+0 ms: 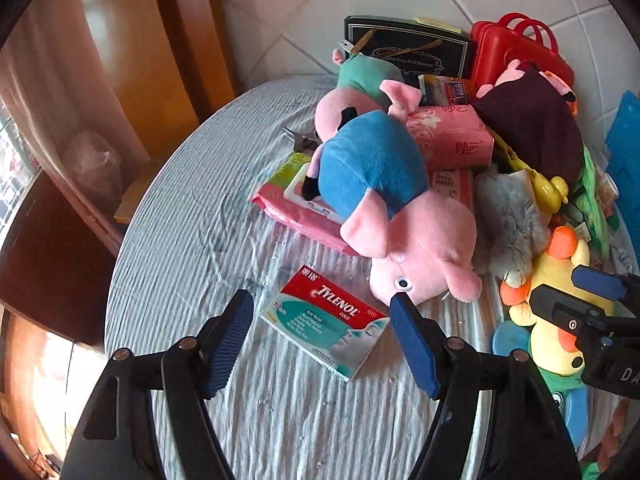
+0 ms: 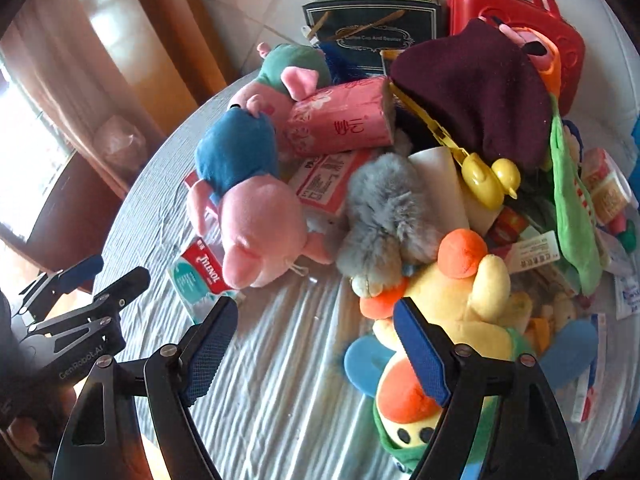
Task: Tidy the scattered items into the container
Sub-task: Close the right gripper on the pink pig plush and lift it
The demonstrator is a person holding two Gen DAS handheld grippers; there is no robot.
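Hovering wide open and empty, left gripper (image 1: 322, 334) straddling the Tylenol box (image 1: 326, 322) for a grab, right gripper (image 2: 308, 344) just beside the yellow plush (image 2: 460, 320), pig plush (image 1: 392, 216) lying beyond the box.

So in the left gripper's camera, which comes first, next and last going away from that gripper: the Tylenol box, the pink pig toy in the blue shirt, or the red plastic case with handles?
1. Red-and-teal Tylenol box: flat on the striped cloth, just ahead of the open left gripper.
2. Pink plush pig in a blue shirt: mid-table, behind the box.
3. Red plastic case with handles: far back right, by the tiled wall.
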